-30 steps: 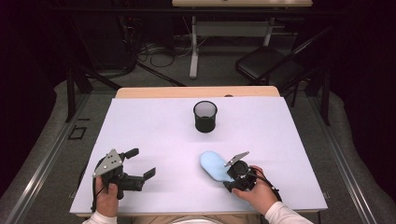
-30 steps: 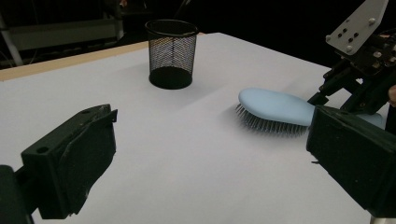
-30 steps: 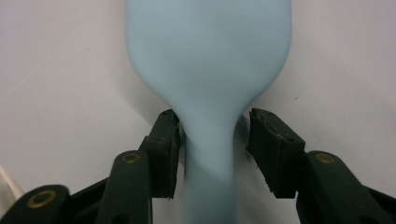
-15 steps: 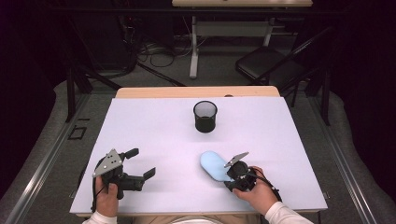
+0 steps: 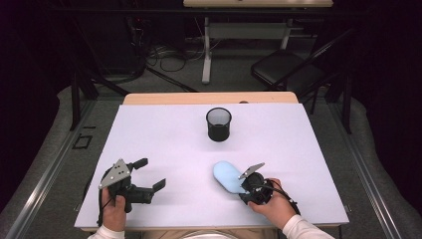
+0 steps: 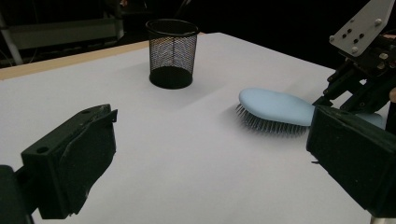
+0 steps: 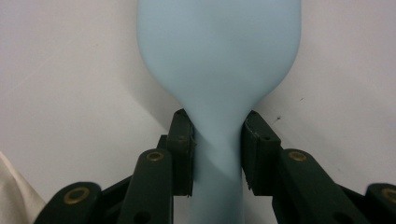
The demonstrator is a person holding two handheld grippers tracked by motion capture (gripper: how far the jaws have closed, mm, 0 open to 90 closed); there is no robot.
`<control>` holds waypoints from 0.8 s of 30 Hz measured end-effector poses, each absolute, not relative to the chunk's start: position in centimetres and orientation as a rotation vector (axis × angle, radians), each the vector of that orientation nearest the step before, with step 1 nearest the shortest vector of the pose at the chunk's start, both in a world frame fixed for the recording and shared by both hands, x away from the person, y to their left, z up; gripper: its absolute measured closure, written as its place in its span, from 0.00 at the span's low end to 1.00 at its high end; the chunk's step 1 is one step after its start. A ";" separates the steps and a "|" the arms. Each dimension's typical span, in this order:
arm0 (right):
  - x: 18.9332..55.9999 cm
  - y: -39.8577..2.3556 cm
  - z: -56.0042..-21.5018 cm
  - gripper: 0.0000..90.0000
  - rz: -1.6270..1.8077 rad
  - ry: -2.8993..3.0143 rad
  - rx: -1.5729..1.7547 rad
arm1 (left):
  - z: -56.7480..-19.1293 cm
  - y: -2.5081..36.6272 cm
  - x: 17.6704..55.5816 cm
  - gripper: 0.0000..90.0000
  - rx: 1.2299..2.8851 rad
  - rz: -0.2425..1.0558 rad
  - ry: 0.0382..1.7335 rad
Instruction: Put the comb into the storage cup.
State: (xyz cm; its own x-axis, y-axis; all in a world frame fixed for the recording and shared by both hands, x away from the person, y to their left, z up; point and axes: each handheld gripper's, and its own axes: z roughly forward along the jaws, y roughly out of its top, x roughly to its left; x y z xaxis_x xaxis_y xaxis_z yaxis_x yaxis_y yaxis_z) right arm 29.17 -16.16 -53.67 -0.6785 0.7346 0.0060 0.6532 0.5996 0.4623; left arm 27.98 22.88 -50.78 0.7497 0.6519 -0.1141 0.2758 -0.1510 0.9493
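A light blue hairbrush (image 5: pixel 226 175) lies bristles down on the white table (image 5: pixel 164 134), right of centre near the front edge. My right gripper (image 5: pixel 243 186) has just been closing its jaws with the brush's handle between them. In the right gripper view both pads (image 7: pixel 184 140) touch the narrow neck of the handle, and the brush head (image 7: pixel 219 46) stretches away ahead. My left gripper (image 5: pixel 151 174) rests at the front left, open and with nothing between its jaws. The left gripper view has the brush (image 6: pixel 275 105) off to its right.
A black mesh cup (image 5: pixel 218 124) stands upright toward the back middle of the table, also seen as the cup (image 6: pixel 171 53) from the left gripper. A folding chair (image 5: pixel 288 69) and desk legs stand on the floor beyond the table.
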 end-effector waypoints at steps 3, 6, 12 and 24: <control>29.2 -16.2 -53.6 0.76 0.642 2.641 1.150 | -50.8 22.9 28.0 0.01 1.737 0.386 0.735; 29.1 -16.2 -53.7 0.76 0.658 2.629 1.163 | -50.8 22.9 28.0 0.01 1.738 0.386 0.734; 29.1 -16.3 -53.7 0.76 0.663 2.634 1.155 | -50.8 22.9 28.0 0.01 1.738 0.388 0.735; 29.0 -16.5 -53.9 0.77 0.706 2.616 1.150 | -50.8 22.9 28.0 0.01 1.738 0.388 0.735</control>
